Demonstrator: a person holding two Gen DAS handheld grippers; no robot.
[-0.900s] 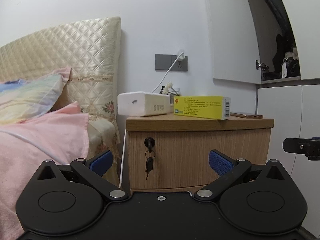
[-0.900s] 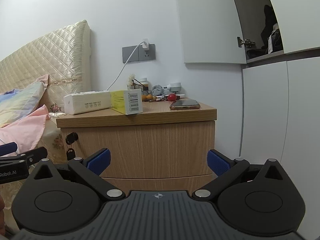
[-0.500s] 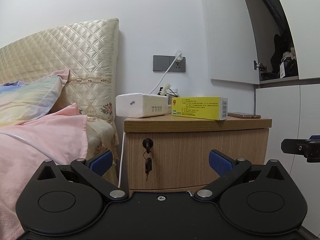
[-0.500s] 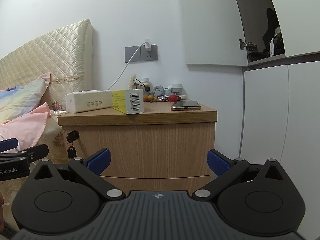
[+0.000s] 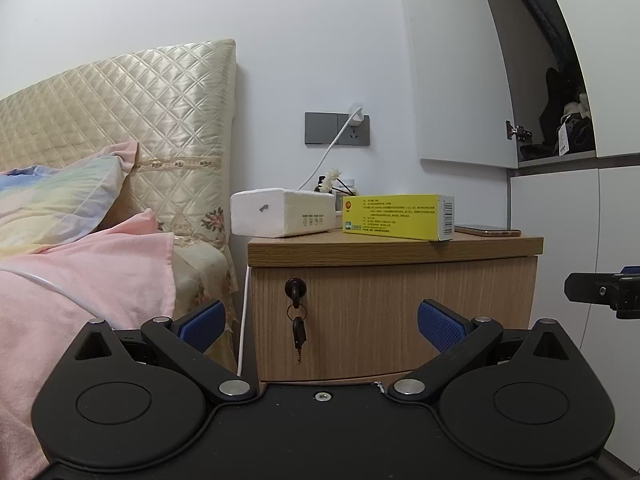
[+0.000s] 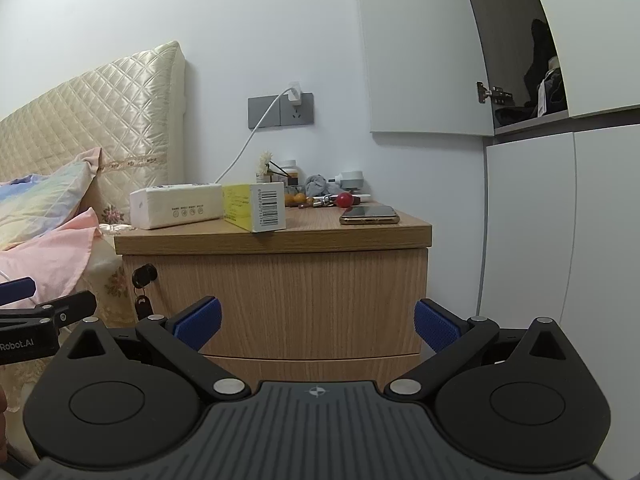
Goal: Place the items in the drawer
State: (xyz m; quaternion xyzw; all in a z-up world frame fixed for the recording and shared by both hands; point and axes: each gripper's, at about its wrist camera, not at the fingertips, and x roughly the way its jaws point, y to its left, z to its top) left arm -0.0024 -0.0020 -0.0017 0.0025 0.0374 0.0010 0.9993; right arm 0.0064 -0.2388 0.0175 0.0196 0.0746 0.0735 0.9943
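Observation:
A wooden nightstand (image 5: 400, 308) (image 6: 280, 300) stands ahead with its top drawer closed; a key (image 5: 296, 288) (image 6: 143, 276) sits in the lock at the drawer's left. On top lie a yellow box (image 5: 396, 216) (image 6: 244, 206), a white tissue pack (image 5: 280, 218) (image 6: 176, 204) and a phone (image 5: 488, 232) (image 6: 370, 214). My left gripper (image 5: 320, 316) is open in front of the drawer, holding nothing. My right gripper (image 6: 316, 320) is open too, a little short of the drawer front.
A bed with pink bedding (image 5: 80, 280) and a quilted headboard (image 5: 120, 120) lies left of the nightstand. White wardrobe doors (image 6: 560, 240) stand to the right. Small clutter (image 6: 320, 192) sits at the back of the nightstand top, and a charger cable (image 5: 320, 160) hangs from the wall socket.
Both views have shifted slightly, so the nightstand sits a little lower and more to the left in the left wrist view. Both grippers stay open and nothing was taken.

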